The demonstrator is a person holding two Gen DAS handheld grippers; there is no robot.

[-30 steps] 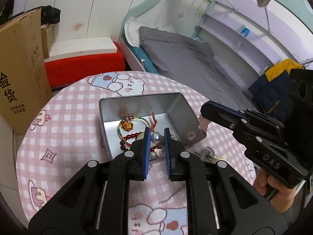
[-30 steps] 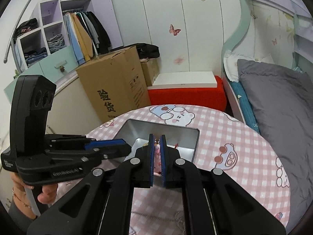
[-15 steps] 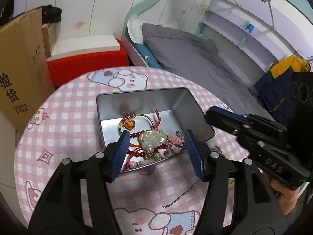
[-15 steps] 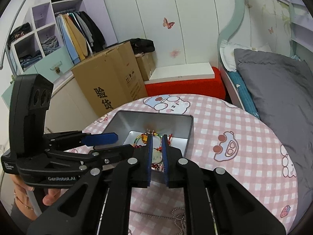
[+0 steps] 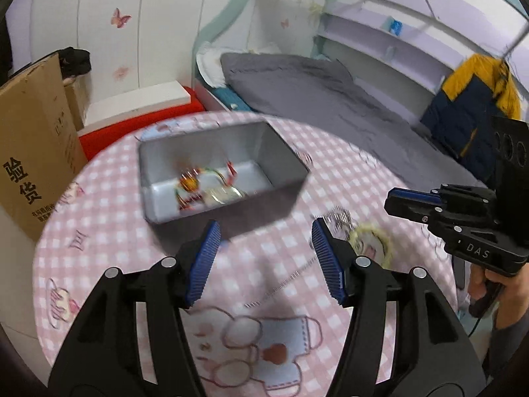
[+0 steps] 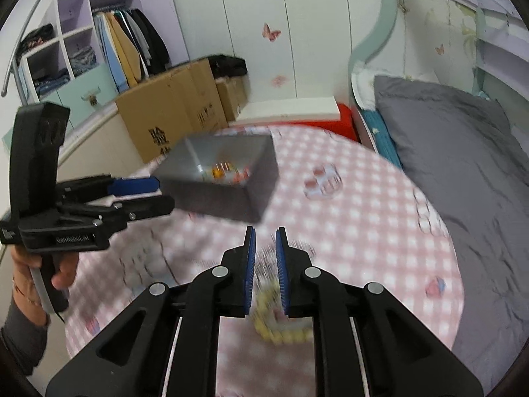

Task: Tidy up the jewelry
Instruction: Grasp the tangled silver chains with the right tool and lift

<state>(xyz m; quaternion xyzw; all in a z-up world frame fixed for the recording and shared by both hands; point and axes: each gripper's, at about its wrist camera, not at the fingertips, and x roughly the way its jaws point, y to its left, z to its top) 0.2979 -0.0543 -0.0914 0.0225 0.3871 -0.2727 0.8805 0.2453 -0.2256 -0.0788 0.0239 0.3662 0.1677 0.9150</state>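
Left wrist view: the round pink-checked counter (image 5: 109,218) fills my sight, with the grey tin (image 5: 284,178) at twelve o'clock holding beaded bracelets (image 5: 198,192). My left claw (image 5: 266,258) has just spread wide and empty, having dropped its piece in the tin and pulled back. A thin chain (image 5: 281,286) lies at one o'clock. My right claw (image 6: 264,271), barely parted, grips nothing above blurred yellow beads (image 6: 281,330), probably next.
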